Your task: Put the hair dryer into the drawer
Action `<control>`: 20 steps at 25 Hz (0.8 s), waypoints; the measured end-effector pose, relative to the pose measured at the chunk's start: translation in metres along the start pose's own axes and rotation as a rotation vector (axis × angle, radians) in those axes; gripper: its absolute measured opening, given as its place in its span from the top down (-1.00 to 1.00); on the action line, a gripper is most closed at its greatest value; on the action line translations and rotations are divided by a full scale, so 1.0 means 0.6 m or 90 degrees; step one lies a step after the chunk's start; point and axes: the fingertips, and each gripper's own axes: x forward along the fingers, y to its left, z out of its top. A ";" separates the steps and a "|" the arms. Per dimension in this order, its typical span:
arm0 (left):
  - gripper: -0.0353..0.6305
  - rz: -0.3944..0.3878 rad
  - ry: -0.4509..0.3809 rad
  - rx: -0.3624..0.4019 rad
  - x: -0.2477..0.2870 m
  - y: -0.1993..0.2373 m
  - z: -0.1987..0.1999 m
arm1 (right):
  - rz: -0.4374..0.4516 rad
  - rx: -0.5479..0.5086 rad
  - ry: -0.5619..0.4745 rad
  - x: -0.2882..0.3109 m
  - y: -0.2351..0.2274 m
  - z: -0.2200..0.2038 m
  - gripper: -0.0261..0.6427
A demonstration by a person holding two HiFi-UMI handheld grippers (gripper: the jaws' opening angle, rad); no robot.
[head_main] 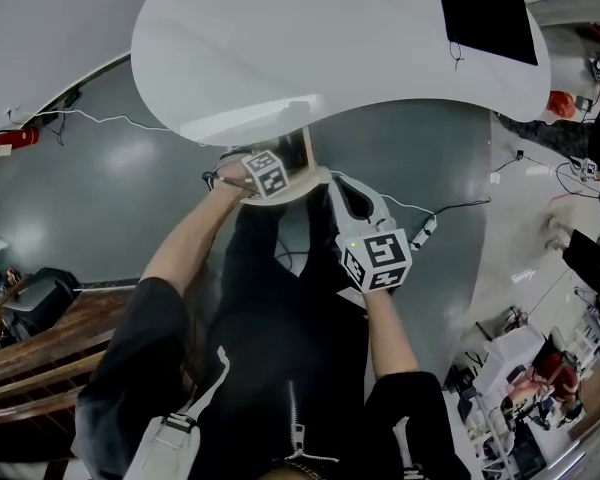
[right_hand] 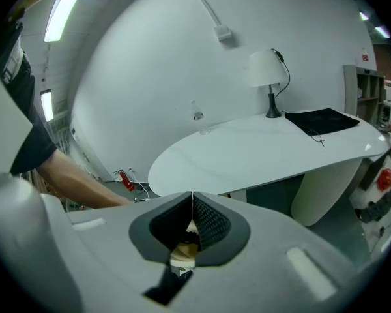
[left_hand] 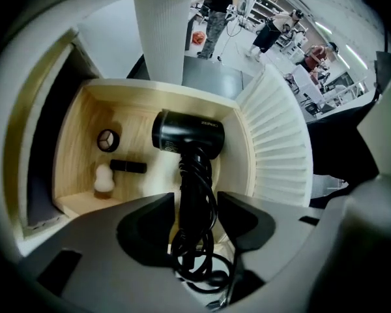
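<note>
The black hair dryer [left_hand: 188, 134] hangs nozzle-left over the open wooden drawer [left_hand: 78, 126], its cord wound around the handle. My left gripper [left_hand: 195, 217] is shut on that handle, with loops of cord spilling below the jaws. In the head view the left gripper's marker cube [head_main: 265, 173] sits at the drawer [head_main: 302, 153] under the white table's edge. My right gripper [right_hand: 192, 199] is shut with nothing between its tips; it hovers just right of the drawer, where the right gripper [head_main: 337, 183] points up toward the table.
In the drawer lie a small round item [left_hand: 107, 139], a black tube [left_hand: 128, 167] and a pale gourd-shaped sponge [left_hand: 104, 179]. The white table [head_main: 360, 38] carries a black mat [head_main: 485, 13] and a lamp [right_hand: 268, 70]. Ribbed drawer front [left_hand: 280, 142] at right. People stand far behind.
</note>
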 end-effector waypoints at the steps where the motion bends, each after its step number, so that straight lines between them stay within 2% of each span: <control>1: 0.27 0.008 -0.007 -0.006 -0.011 0.000 0.001 | 0.007 -0.005 0.000 0.000 0.003 0.002 0.91; 5: 0.27 0.040 -0.045 -0.031 -0.057 0.003 0.004 | 0.030 -0.033 -0.001 -0.002 0.017 0.012 0.91; 8: 0.28 0.046 -0.077 -0.065 -0.092 -0.001 0.005 | 0.041 -0.053 -0.004 -0.006 0.022 0.023 0.91; 12: 0.58 0.071 -0.121 -0.089 -0.136 -0.010 0.008 | 0.048 -0.076 -0.014 -0.017 0.020 0.043 0.91; 15: 0.76 0.084 -0.177 -0.127 -0.181 -0.016 0.020 | 0.048 -0.094 -0.029 -0.029 0.018 0.063 0.91; 20: 0.85 0.096 -0.283 -0.217 -0.267 -0.025 0.044 | 0.065 -0.115 -0.056 -0.049 0.027 0.099 0.91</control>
